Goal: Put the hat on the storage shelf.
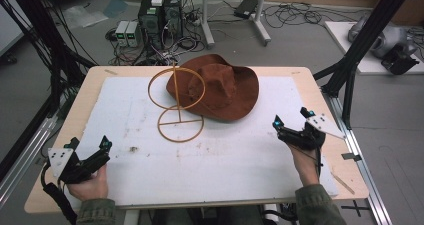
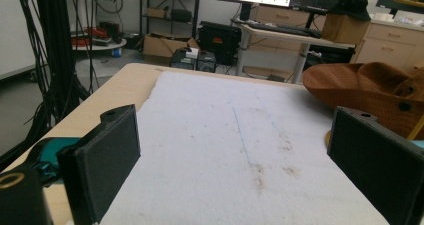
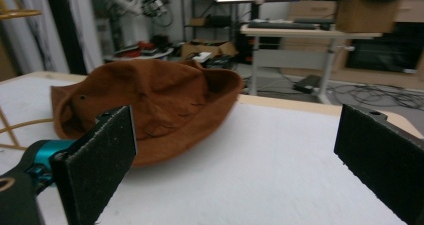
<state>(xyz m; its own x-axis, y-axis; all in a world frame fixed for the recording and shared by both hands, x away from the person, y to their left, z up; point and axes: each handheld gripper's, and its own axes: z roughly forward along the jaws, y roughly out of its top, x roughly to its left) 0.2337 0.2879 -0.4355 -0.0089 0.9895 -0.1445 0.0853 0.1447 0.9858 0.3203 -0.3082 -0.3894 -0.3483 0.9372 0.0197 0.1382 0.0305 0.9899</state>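
Note:
A brown brimmed hat (image 1: 220, 87) lies on the white mat (image 1: 240, 150) at the table's far middle, crown up. A gold wire stand (image 1: 176, 105), a round base with an upright ring, rests just left of the hat and overlaps its brim. My left gripper (image 1: 90, 144) hovers open at the near left corner, held by a hand. My right gripper (image 1: 291, 117) is open at the right, a little short of the hat's brim. In the right gripper view the hat (image 3: 150, 110) sits ahead and left of the wide-apart jaws. In the left gripper view the hat (image 2: 370, 92) shows at the far right.
The wooden table (image 1: 85, 92) borders the mat on all sides. Black frame posts (image 1: 350, 65) stand at the right edge, and cables (image 1: 45, 45) hang at the left. Computers (image 1: 160, 15) and wires sit on the floor beyond the table.

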